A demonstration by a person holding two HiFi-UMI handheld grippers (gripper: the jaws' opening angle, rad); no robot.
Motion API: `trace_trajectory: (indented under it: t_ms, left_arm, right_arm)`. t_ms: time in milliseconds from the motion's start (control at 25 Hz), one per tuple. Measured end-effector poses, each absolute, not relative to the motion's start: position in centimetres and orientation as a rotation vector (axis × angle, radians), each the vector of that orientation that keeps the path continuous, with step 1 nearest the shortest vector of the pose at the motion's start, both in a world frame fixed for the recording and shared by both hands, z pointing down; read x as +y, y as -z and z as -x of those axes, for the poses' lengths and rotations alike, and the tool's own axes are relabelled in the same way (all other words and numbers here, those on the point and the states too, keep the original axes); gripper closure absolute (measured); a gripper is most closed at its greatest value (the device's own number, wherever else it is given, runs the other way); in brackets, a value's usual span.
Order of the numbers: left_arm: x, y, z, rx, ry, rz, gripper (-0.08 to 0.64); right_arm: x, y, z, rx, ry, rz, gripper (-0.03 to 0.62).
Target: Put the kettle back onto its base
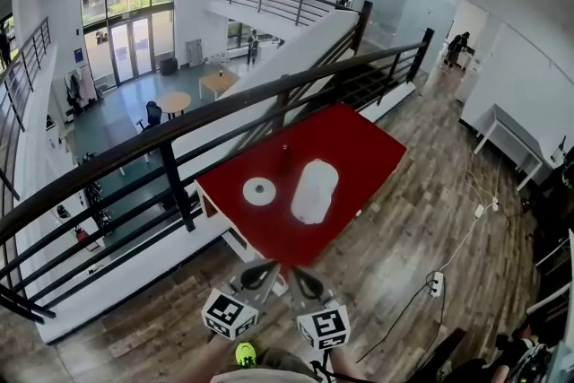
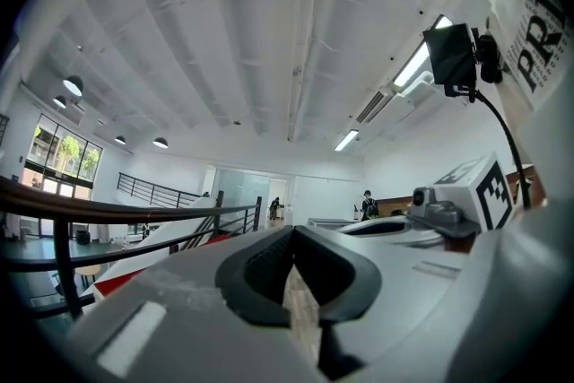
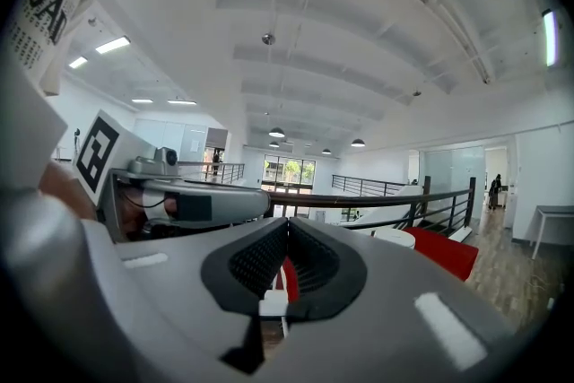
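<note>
In the head view a white kettle [image 1: 314, 190] lies on the red table [image 1: 359, 148], just right of its round white base [image 1: 259, 191]. Both grippers are held side by side near the table's front edge, short of the kettle. My left gripper [image 1: 265, 268] is shut with nothing between its jaws, as the left gripper view [image 2: 291, 239] also shows. My right gripper [image 1: 299, 274] is likewise shut and empty [image 3: 287, 230]. A strip of the red table [image 3: 448, 252] and a white shape, probably the kettle [image 3: 395, 236], show in the right gripper view.
A black railing [image 1: 179, 126] runs behind the table, with an open drop to the lower floor beyond it. On the wooden floor to the right lie a power strip [image 1: 436, 282] and its cable. A white table [image 1: 516, 134] stands far right.
</note>
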State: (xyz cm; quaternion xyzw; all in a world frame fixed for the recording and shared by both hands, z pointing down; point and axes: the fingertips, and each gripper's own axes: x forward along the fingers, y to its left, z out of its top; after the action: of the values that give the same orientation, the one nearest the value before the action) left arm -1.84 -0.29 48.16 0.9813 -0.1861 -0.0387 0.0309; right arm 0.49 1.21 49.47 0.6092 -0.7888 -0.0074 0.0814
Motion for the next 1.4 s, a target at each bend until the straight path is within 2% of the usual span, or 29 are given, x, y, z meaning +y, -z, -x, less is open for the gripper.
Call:
trace_trajectory:
  t_ms: [1400]
  left_arm:
    - [-19.7, -47.2, -10.0, -0.75, 0.112, -2.996, 0.566]
  right_arm:
    - [-18.2, -49.1, -12.7, -2.41, -0.001, -1.741, 0.583]
